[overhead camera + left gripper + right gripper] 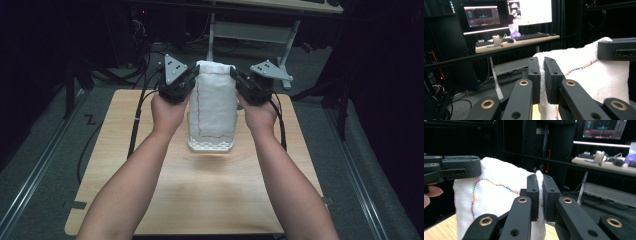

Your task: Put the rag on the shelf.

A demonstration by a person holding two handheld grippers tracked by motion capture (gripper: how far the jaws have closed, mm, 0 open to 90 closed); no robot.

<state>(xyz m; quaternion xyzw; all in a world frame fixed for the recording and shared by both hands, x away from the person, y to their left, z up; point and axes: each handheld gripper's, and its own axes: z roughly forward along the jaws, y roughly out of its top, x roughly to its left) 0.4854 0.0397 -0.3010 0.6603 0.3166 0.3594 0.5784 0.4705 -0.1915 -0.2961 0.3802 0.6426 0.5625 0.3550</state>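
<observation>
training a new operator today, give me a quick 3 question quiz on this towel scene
1. True or false: both claws are shut on the white towel.
2. Which part does the left claw grip? A) top corner B) bottom hem C) middle
3. What lies on the wooden table under the hanging towel?

Key: 1 true, the right claw pinches it too. 2 A. 3 a white tray-like thing, its make hard to tell.

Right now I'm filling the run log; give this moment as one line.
left tool: shut on towel | right tool: shut on towel | white towel: held up by top corners, above table
</observation>
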